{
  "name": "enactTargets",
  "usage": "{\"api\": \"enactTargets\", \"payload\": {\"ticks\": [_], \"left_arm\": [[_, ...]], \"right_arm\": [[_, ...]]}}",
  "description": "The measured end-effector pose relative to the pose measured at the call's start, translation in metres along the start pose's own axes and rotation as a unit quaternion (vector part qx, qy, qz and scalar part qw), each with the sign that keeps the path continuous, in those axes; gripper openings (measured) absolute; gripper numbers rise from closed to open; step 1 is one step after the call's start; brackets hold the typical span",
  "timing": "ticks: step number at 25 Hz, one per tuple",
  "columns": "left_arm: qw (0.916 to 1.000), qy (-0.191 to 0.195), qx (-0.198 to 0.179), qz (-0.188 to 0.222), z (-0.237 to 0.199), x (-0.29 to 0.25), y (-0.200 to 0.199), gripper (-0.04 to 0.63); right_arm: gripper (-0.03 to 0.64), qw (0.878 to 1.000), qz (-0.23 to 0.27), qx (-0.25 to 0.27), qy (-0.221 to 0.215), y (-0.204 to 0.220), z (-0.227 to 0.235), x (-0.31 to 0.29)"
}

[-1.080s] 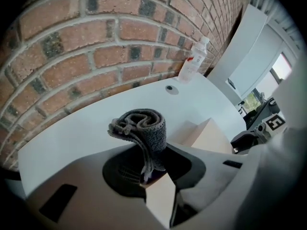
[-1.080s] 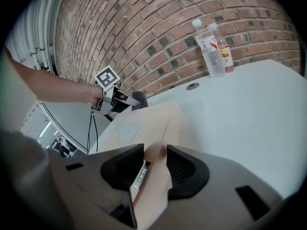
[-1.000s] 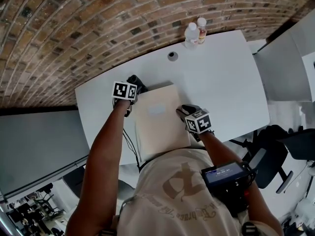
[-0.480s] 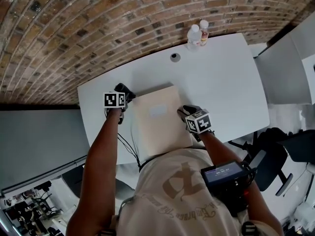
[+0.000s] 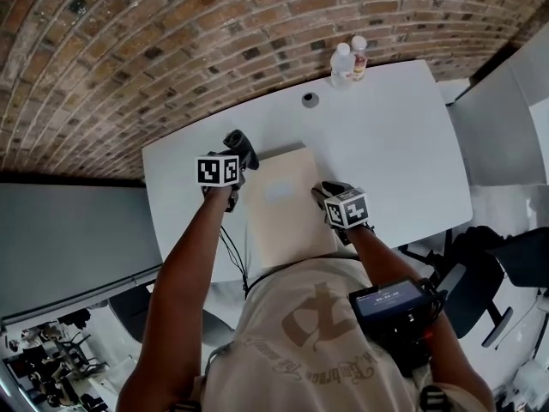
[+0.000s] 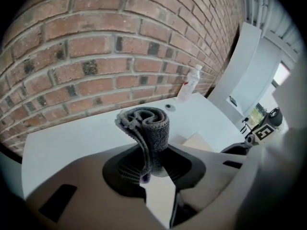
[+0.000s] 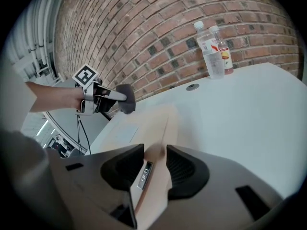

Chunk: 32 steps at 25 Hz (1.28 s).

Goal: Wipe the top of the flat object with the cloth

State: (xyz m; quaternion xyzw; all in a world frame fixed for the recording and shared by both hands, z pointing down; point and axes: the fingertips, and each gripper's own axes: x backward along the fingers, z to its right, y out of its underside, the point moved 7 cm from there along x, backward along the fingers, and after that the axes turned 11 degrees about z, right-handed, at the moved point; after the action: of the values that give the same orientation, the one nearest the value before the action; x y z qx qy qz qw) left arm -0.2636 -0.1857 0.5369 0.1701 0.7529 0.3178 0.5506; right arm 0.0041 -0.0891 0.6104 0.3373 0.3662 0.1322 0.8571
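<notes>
While the person stood over the white desk (image 5: 386, 136), the left claw (image 5: 239, 150) was found closed on the cloth (image 6: 148, 128), a dark grey textured piece folded into a loose roll. In the left gripper view, the roll stood up from between the two pads, pinched at its lower end. The cloth was at the far left corner of the flat object (image 5: 287, 209), a pale beige piece lying on the desk in front of the person. The right gripper view placed the cloth over that corner, but whether it touched the surface could not be determined. The right claw (image 5: 326, 193) was at the right edge of the flat object. Its own view showed the beige edge filling the gap between the pads, with the jaws set fairly wide and clamped on it. A paler rectangular patch (image 5: 274, 192) showed on the top of the flat object. Two clear bottles (image 5: 341, 63) stood together at the far edge of the desk by the brick wall (image 5: 129, 58), well apart from the flat object. A small round grommet (image 5: 310, 99) sat in the desk between the bottles and the flat object.
</notes>
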Motion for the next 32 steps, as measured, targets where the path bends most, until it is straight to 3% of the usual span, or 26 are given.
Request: {"api": "enactTargets", "payload": {"ticks": [8, 18, 32], "left_arm": [[0.9966, 0.081, 0.0, 0.015, 0.076, -0.023, -0.021, 0.112], [0.9868, 0.16, 0.017, -0.013, 0.148, -0.063, -0.021, 0.112], [0.9915, 0.117, 0.011, -0.055, 0.124, -0.074, 0.005, 0.11]], "right_arm": [[0.16, 1.0, -0.002, -0.019, -0.007, -0.001, 0.002, 0.0], [0.16, 0.999, -0.001, -0.014, -0.031, -0.001, -0.005, 0.009], [0.166, 0.999, -0.033, -0.027, -0.019, 0.015, -0.002, 0.01]]}}
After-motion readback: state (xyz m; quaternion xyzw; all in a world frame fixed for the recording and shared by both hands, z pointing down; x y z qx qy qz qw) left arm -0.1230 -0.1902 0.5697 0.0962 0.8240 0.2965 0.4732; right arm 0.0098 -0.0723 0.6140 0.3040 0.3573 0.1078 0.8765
